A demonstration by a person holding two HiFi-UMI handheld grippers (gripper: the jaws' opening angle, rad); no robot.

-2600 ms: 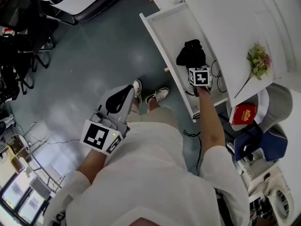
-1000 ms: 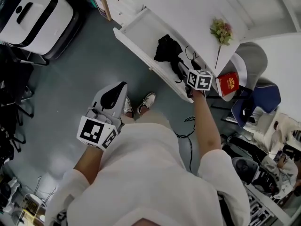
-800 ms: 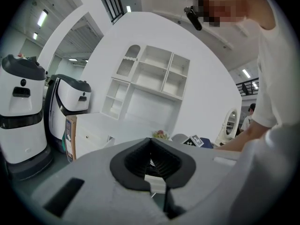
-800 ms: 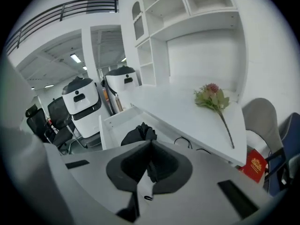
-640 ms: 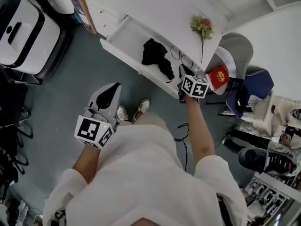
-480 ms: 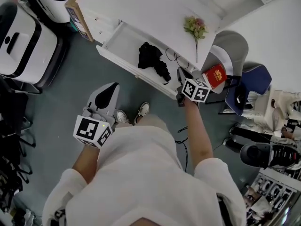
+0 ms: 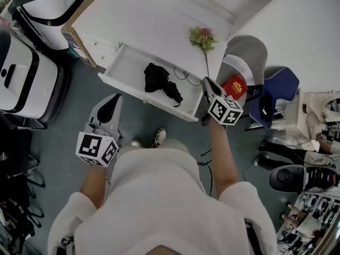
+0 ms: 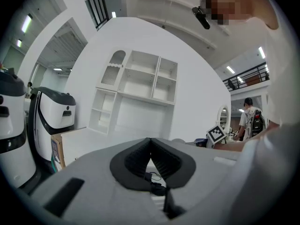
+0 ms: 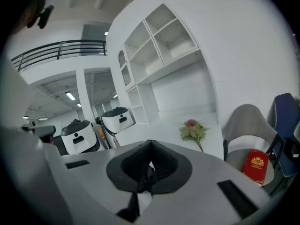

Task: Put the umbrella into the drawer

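Now folded black umbrella (image 7: 161, 84) lies in open white drawer (image 7: 123, 68), long axis along drawer, bunched end upper-left, slim end lower-right; right gripper (image 7: 206, 83) beside drawer's right end, jaws closed, empty; left gripper (image 7: 112, 102) before drawer front, likewise closed

We note a pink-and-green flower sprig (image 7: 202, 36) lying flat on the white tabletop (image 7: 143, 20). A red book (image 7: 234, 85) lies on the seat of a grey chair (image 7: 249, 49), and a blue chair (image 7: 277, 89) stands just beside it. At left on the grey floor (image 7: 79, 110) stand a white machine (image 7: 50, 1) and a second white machine (image 7: 21, 84), both with black trim. A brown box (image 7: 74, 36) sits against the table's end. The left gripper view shows a white shelf unit (image 8: 138, 90) on the wall and a distant person with a backpack (image 8: 248, 121).
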